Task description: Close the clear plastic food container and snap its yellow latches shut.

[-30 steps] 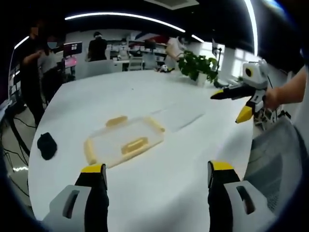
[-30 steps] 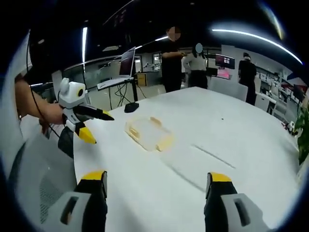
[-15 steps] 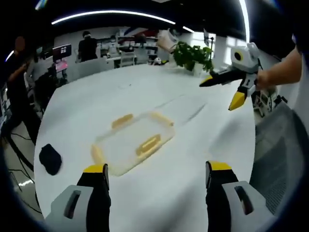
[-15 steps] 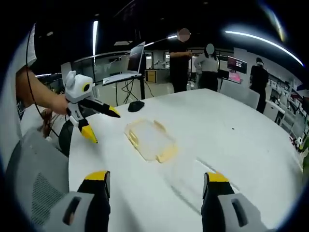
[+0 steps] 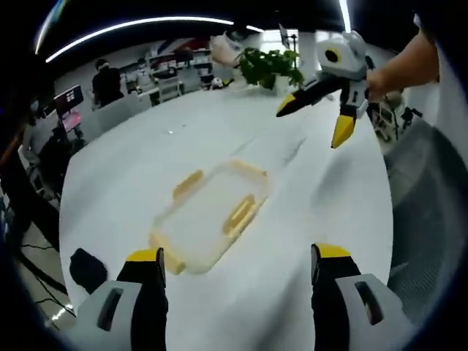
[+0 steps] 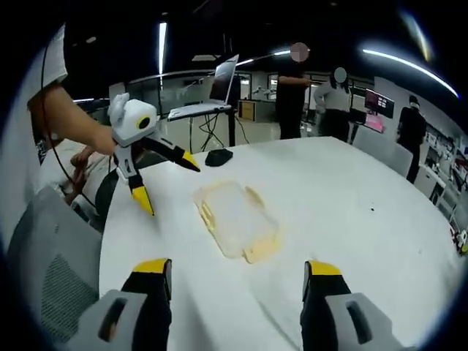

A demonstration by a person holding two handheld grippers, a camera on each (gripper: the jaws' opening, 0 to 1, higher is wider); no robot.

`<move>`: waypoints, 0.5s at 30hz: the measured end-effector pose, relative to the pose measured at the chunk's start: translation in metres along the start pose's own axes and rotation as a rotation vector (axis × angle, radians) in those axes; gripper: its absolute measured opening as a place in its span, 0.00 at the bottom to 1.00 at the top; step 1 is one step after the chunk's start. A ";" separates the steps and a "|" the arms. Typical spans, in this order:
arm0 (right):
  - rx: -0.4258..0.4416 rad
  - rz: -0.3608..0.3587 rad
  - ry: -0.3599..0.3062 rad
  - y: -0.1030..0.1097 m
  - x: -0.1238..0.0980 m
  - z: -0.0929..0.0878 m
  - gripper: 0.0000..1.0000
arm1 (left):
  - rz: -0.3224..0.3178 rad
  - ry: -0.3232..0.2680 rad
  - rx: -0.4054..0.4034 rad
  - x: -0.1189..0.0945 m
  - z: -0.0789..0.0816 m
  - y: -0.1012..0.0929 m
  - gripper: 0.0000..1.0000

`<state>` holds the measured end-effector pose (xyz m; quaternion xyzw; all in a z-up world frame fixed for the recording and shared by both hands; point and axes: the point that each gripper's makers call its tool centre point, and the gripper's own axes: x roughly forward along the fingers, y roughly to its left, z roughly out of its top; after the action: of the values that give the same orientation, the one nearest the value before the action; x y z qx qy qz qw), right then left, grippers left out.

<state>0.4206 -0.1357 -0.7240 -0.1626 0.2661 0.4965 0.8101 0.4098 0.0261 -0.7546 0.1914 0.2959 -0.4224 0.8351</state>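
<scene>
A clear plastic container (image 5: 210,217) with yellow latches (image 5: 240,214) lies flat on the white table (image 5: 131,161), just ahead of my left gripper (image 5: 238,254), which is open and holds nothing. A faint clear flat piece (image 5: 272,151) lies on the table just beyond the container. My right gripper (image 5: 314,121) hangs open in a hand, above the table past the container. In the right gripper view the container (image 6: 234,218) sits ahead of my open right gripper (image 6: 237,266). The left gripper (image 6: 168,184) hovers open to the container's left.
A small black object (image 5: 88,269) rests near the table edge, beside the container (image 6: 218,156). A potted plant (image 5: 267,66) stands at the far end. A laptop (image 6: 219,82) sits on a stand, and people stand behind. A grey chair (image 5: 428,219) is alongside the table.
Both views have closed in on the container, which looks larger and nearer the jaws. Each gripper has moved further over the table. Both stay open; the container has not moved.
</scene>
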 end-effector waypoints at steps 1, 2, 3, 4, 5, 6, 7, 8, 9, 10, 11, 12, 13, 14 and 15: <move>-0.004 0.005 0.002 0.000 0.002 0.001 0.73 | -0.003 0.002 0.006 0.000 0.000 0.001 0.79; -0.016 0.013 0.007 -0.001 0.004 0.003 0.72 | -0.006 0.009 0.021 0.000 -0.001 0.004 0.79; -0.026 0.012 0.012 -0.002 0.006 0.004 0.72 | -0.008 0.015 0.033 0.001 -0.002 0.006 0.79; -0.038 0.015 0.015 -0.004 0.009 0.006 0.72 | -0.016 0.021 0.048 0.002 -0.003 0.007 0.79; -0.056 0.021 0.021 -0.004 0.011 0.007 0.72 | -0.018 0.028 0.058 0.002 -0.004 0.009 0.79; -0.076 0.028 0.030 -0.004 0.015 0.008 0.72 | -0.019 0.036 0.068 0.002 -0.005 0.011 0.79; -0.082 0.030 0.033 -0.004 0.016 0.008 0.72 | -0.026 0.042 0.083 0.003 -0.006 0.013 0.79; -0.090 0.041 0.044 -0.004 0.020 0.008 0.72 | -0.029 0.047 0.091 0.003 -0.006 0.015 0.78; -0.088 0.048 0.044 -0.004 0.022 0.009 0.72 | -0.031 0.051 0.098 0.004 -0.007 0.018 0.78; -0.091 0.051 0.044 -0.004 0.024 0.010 0.72 | -0.032 0.054 0.105 0.004 -0.008 0.020 0.78; -0.100 0.057 0.047 -0.005 0.027 0.011 0.72 | -0.034 0.059 0.111 0.005 -0.009 0.021 0.78; -0.105 0.063 0.052 -0.006 0.030 0.011 0.71 | -0.036 0.062 0.117 0.005 -0.009 0.024 0.78; -0.111 0.068 0.057 -0.006 0.032 0.011 0.71 | -0.037 0.066 0.123 0.005 -0.010 0.026 0.78; -0.115 0.073 0.060 -0.006 0.034 0.011 0.72 | -0.038 0.070 0.126 0.006 -0.011 0.028 0.78; -0.124 0.080 0.066 -0.007 0.037 0.011 0.72 | -0.040 0.075 0.130 0.007 -0.012 0.031 0.78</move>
<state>0.4429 -0.1068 -0.7371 -0.2177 0.2676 0.5385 0.7688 0.4341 0.0465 -0.7659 0.2549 0.3026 -0.4500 0.8006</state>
